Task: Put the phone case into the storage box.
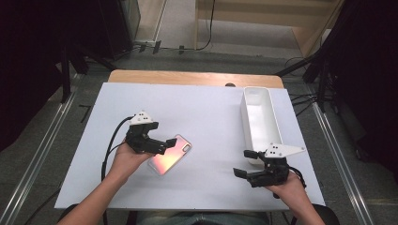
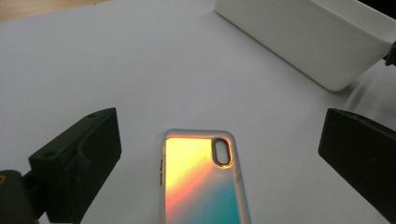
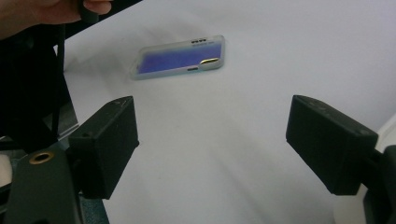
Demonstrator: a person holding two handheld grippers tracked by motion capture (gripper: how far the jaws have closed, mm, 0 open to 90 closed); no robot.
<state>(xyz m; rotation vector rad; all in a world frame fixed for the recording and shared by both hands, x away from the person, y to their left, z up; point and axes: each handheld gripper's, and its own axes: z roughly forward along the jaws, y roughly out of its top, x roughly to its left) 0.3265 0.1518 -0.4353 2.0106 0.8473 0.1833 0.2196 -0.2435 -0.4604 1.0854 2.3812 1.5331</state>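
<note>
**Phone case flat on the table, both grippers open**

No readable writing anywhere. A long white bin (image 1: 259,117) sits far right, well clear. The phone case (image 1: 170,154) is iridescent pink-orange fading to teal, clear rim, oval camera cutout, lying flat near centre-left on the white table (image 1: 206,112). Left gripper (image 1: 162,145) hovers right over it, jaws spread wide either side. Right gripper (image 1: 245,163) sits near right, jaws apart, holding nothing

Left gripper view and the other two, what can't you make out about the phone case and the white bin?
- Iridescent phone case: in the left gripper view its near end is cut off by the bottom edge.
- Same case in the high view: the left gripper covers one end.
- Small marks near its end in the right gripper view: too small to read.
- Long white plastic bin: in the left gripper view its top is cut off, so its inside is hidden.
</note>
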